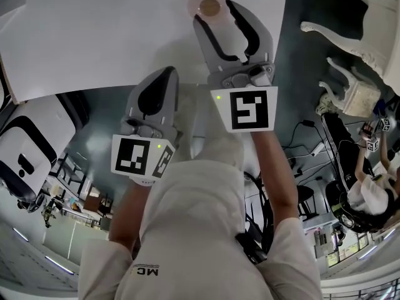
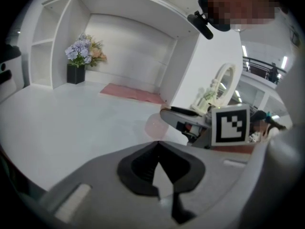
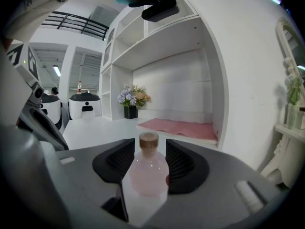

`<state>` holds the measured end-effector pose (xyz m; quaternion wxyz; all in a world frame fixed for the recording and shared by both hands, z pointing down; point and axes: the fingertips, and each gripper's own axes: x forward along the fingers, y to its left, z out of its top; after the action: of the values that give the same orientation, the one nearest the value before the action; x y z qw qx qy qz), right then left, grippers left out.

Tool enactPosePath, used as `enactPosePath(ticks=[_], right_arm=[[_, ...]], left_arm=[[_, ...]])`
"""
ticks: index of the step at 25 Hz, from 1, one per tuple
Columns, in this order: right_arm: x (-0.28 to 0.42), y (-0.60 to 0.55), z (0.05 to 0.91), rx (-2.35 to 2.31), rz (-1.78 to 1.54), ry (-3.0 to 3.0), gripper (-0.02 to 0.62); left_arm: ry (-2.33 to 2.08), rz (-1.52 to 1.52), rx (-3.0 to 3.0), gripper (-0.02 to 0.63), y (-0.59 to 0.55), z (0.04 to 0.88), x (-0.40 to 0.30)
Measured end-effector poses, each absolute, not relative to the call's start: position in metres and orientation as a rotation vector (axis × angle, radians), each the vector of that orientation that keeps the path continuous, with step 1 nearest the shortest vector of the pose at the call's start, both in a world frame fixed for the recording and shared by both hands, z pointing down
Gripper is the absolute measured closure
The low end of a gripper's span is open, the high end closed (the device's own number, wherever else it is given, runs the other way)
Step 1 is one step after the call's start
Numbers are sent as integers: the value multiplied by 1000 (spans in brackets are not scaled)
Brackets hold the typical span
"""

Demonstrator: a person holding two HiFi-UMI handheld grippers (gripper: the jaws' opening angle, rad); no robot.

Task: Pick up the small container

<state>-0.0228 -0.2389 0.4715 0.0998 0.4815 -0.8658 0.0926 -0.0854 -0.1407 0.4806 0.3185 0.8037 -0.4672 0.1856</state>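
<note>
Open white table (image 1: 112, 36) around the pink bottle (image 3: 148, 173), flower vase (image 3: 130, 109) well behind

My right gripper (image 1: 216, 14) reaches ahead, jaws spread wide; my left gripper (image 1: 161, 79) sits further back, angled down (jaws pressed together).

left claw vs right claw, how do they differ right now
The left claw is shut and empty; the right claw is open with the small pink bottle between its jaws. The left claw sits back at the table edge; the right claw reaches further over it. Both are grey with black pads.
</note>
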Motion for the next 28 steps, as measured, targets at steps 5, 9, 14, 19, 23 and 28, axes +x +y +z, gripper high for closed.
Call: enactPosePath(ticks=[5,9,14,19,23,28], right_arm=[[-34,-254,467,1428,244,-2571,437],[-42,-253,470,1415,233,-2569,457],[-38,-248,466,1430,198,-2573,459],[-39,-246,467,1426,224,-2565,463],[-38,-248,465,1455,236,-2573,465],[-38,-245,469,1460,282,-2556,466]], left_arm=[[-1232,490,2107,605,-148,480,-92],[-1237,487,2102,606,-147,480,-99],[-1243,483,2101,606,-140,478,-100],[-1250,480,2103,606,-140,473,-105],[-1257,478,2102,606,-139,471,-105],[-1261,484,2108,606,-137,472,-107]])
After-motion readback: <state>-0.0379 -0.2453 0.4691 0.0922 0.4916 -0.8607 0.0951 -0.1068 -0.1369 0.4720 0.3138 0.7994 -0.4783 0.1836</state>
